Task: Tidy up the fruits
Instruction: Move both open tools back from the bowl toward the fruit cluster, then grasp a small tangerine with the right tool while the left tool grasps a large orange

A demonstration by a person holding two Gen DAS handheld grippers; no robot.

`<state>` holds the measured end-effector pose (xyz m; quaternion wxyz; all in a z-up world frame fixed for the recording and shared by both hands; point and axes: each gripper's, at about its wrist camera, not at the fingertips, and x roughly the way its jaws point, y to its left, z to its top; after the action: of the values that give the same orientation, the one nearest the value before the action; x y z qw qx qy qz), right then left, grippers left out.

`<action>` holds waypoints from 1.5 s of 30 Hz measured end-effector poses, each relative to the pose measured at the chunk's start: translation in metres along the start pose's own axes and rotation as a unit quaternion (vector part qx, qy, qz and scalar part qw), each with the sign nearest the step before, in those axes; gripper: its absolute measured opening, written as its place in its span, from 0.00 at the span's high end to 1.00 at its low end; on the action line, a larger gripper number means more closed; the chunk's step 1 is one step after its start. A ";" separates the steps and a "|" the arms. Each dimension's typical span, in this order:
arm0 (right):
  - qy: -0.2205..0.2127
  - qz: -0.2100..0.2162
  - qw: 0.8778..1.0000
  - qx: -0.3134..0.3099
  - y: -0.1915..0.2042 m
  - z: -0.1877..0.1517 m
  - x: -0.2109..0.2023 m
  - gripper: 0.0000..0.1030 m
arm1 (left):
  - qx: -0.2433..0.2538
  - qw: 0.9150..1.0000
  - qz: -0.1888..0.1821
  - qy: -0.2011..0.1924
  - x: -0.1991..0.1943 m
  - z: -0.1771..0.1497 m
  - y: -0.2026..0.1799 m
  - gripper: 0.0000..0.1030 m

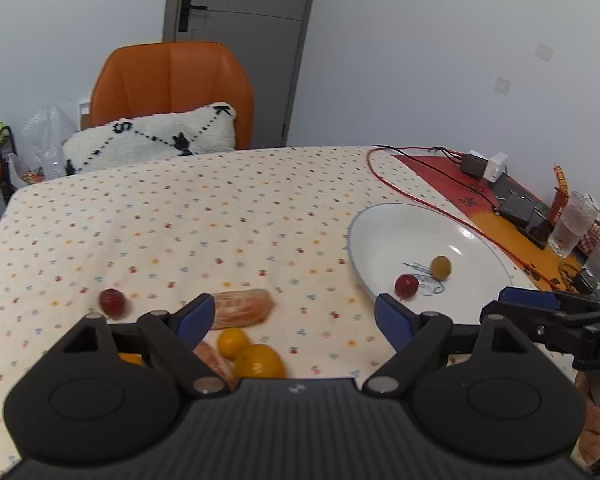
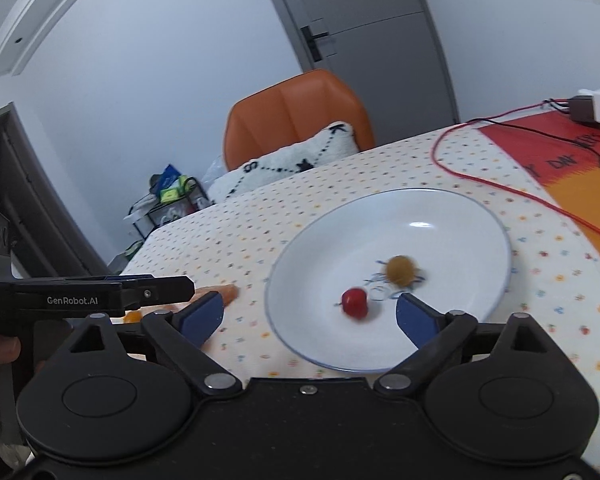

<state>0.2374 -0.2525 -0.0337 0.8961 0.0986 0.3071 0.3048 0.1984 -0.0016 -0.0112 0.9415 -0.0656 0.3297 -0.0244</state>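
While both our grippers gape empty, the peeled orange segment (image 1: 242, 307) lies crosswise at eleven o'clock off our left gripper (image 1: 294, 320), the nearer one.

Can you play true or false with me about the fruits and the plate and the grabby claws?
1. Two small fruits sit on the white plate: a red fruit and a yellowish-green fruit. True.
2. The left gripper is squeezing an orange. False: its jaws are open with nothing between them.
3. A peeled orange piece lies on the tablecloth. True.
4. The plate holds every fruit. False: another red fruit and yellow-orange fruits remain on the cloth.
5. The right gripper is open. True.
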 end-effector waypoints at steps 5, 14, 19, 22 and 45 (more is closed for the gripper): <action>0.010 0.018 1.000 -0.017 0.016 -0.001 0.009 0.05 | -0.019 1.000 0.014 -0.003 -0.010 -0.003 0.019 0.17; 0.047 0.043 0.997 -0.044 0.036 -0.003 0.024 0.04 | -0.037 0.998 0.041 0.003 -0.023 -0.020 0.043 0.17; 0.059 0.055 0.995 -0.052 0.044 -0.006 0.032 0.05 | -0.054 0.997 0.058 0.003 -0.033 -0.030 0.060 0.17; 0.059 0.064 0.995 -0.056 0.047 -0.007 0.035 0.06 | -0.064 0.996 0.066 0.006 -0.037 -0.034 0.070 0.17; 0.098 0.093 0.986 -0.097 0.087 -0.023 0.069 0.38 | -0.092 0.993 0.078 0.004 -0.047 -0.058 0.098 0.19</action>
<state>0.2244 -0.1419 -0.0540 0.8349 0.0089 0.3521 0.4230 0.1253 0.0929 -0.0407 0.9293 -0.1259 0.3382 0.0790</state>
